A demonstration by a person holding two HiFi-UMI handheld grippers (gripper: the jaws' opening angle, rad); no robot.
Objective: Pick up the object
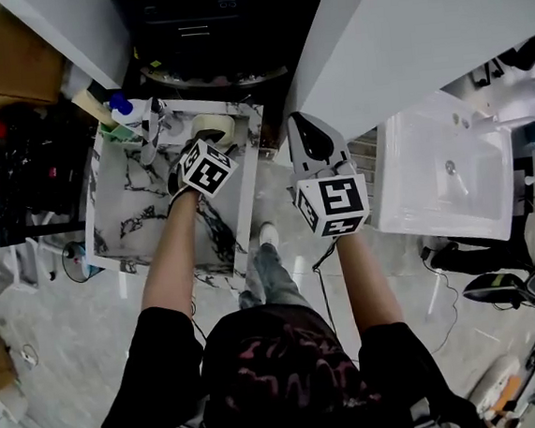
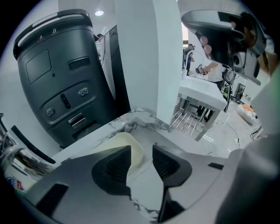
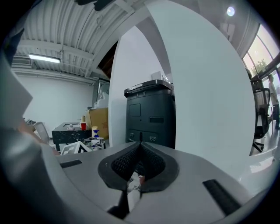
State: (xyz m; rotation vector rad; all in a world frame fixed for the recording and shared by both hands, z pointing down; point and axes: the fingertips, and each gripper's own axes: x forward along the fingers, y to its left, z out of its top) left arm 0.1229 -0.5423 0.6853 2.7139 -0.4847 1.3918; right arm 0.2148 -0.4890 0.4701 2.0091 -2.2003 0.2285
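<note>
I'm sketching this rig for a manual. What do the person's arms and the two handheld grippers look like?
The left tongs and right tongs have light grey plastic bodies that taper to black ribbed pads. Each carries a white cube with black square markers, left and right. The person wears a black short-sleeved top.

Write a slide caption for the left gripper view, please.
Open left tongs at a tape roll on a marble table.
</note>
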